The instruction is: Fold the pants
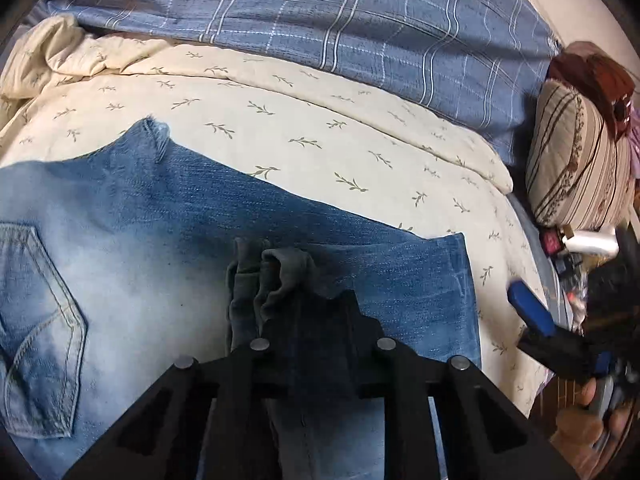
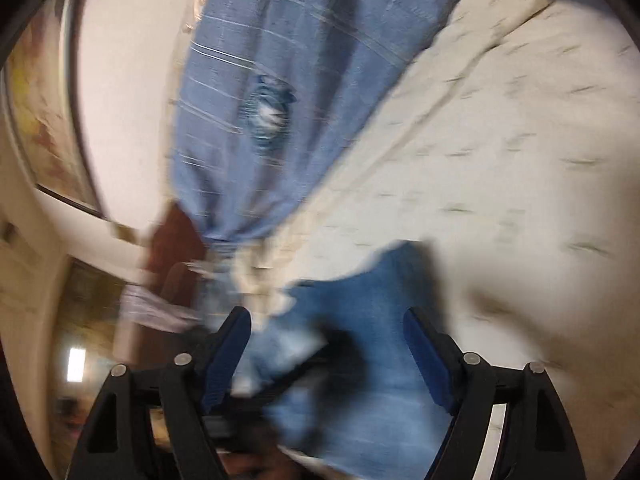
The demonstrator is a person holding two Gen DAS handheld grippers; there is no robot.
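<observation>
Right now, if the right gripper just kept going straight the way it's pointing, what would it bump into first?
Most likely the jeans. The right gripper is open, and blue denim lies between and just ahead of its fingers. Beyond that comes the cream blanket. The view is blurred, so depth is uncertain.

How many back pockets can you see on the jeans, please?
1. The pocket lies at the left edge of the left wrist view, on the faded seat of the jeans. A second may lie out of frame; the right wrist view is too blurred to tell.
</observation>
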